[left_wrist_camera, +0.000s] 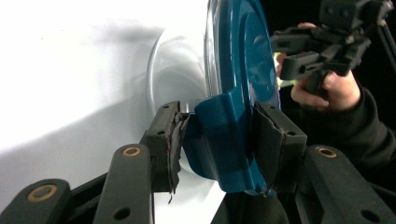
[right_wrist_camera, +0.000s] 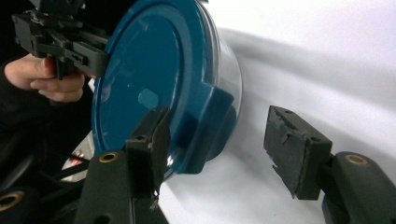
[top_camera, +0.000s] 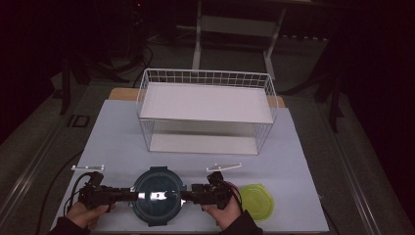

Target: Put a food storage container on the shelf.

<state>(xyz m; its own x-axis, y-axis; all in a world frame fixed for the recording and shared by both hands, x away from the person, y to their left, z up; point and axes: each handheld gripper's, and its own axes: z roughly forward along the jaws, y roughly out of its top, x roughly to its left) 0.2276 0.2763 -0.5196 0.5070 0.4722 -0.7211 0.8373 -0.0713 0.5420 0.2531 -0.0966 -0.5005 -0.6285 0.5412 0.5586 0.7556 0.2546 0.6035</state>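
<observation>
Nearest us, the left gripper (left_wrist_camera: 219, 140) pinches a latch tab of the blue-lidded clear container (top_camera: 158, 195) on the desk (top_camera: 112, 142); the right gripper (right_wrist_camera: 219, 140) straddles the opposite tab, fingers spread. Beside lies a green lid (top_camera: 257, 200); beyond, a white wire basket (top_camera: 205, 78).

Room dim, dark beyond the counter (top_camera: 205, 161); overhead glare streaks the blue lid (top_camera: 159, 196); soft shadows on white; near fingers (left_wrist_camera: 163, 140) slightly blurred.
</observation>
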